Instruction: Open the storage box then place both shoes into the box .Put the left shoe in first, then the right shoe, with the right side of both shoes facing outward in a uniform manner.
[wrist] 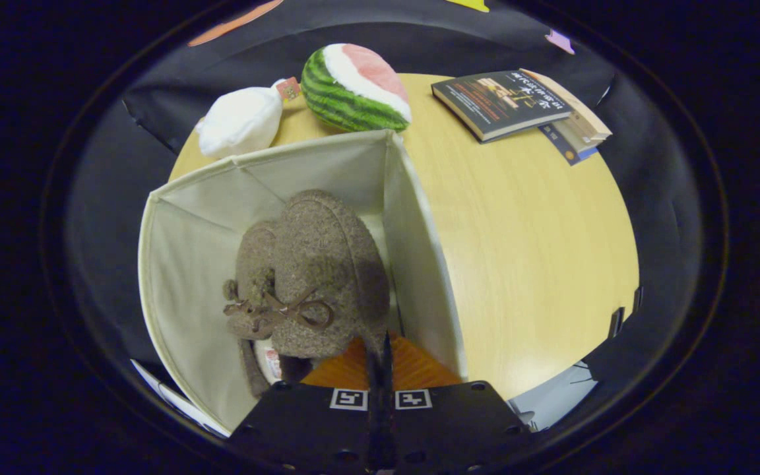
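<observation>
Inside the open fabric storage box, two brown felt shoes are seen standing close together (bow laces toward the camera), so the placing step is judged nearly done. The gripper is held with its fingers together on nothing, just short of the shoes; a clean withdrawal is called for next.
</observation>
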`<move>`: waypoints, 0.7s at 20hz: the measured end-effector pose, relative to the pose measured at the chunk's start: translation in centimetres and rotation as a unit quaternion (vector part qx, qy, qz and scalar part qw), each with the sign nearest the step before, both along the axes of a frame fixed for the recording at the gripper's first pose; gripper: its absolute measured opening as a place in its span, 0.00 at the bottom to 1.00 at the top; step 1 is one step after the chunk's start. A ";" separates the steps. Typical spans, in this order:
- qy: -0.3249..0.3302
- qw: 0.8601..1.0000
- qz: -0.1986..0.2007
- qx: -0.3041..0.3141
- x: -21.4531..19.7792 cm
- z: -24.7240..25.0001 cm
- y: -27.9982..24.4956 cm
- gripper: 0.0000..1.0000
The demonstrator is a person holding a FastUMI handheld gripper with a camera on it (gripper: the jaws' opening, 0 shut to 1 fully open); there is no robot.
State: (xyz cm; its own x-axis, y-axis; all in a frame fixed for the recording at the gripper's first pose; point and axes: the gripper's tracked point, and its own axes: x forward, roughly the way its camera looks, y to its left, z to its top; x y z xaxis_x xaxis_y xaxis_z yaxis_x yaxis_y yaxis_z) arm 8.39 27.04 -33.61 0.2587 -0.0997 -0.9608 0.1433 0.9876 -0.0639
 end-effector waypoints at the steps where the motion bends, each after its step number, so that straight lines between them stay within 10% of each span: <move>1: -0.003 1.000 0.002 -0.004 0.0 0.0 0.1 0.00; 10: -0.044 0.998 -0.015 0.035 -0.4 1.7 1.1 0.15; 14: -0.090 0.995 -0.004 0.035 -1.3 5.9 0.9 0.49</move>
State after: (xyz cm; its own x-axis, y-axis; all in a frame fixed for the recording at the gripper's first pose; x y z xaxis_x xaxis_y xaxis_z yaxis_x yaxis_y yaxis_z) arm 7.05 27.97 -27.75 0.4266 -0.0374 -0.9037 0.1539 0.9876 0.0317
